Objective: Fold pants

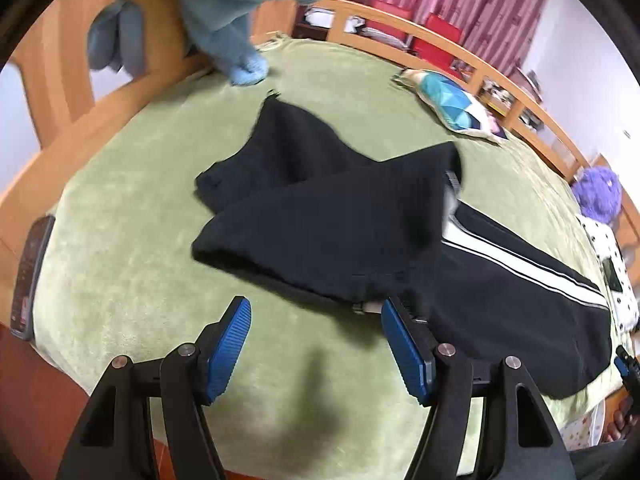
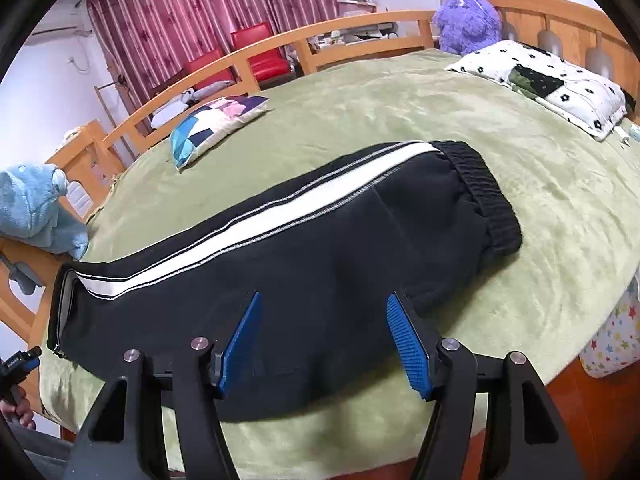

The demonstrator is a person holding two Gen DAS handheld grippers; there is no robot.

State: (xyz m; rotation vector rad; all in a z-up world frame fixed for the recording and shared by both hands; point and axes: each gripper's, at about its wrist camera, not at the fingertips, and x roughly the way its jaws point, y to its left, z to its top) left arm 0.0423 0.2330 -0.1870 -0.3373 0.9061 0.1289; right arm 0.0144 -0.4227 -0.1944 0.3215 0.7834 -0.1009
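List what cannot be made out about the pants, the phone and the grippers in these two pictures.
- Pants: left wrist view, leg ends blurred; layers beneath hidden by the top fold.
- Pants' near hem: right wrist view, hidden behind the right gripper.
- Phone: left wrist view, screen too small and distorted to read.
- Left gripper: right wrist view, mostly cut off by the edge.

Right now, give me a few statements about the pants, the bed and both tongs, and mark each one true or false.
1. The pants lie on a green blanket. True.
2. The right tongs are clamped on the waistband. False: open, holding nothing.
3. The pants have a white side stripe. True.
4. The left tongs hold a pant leg. False: open, empty.
5. A purple stuffed toy sits near the headboard. True.
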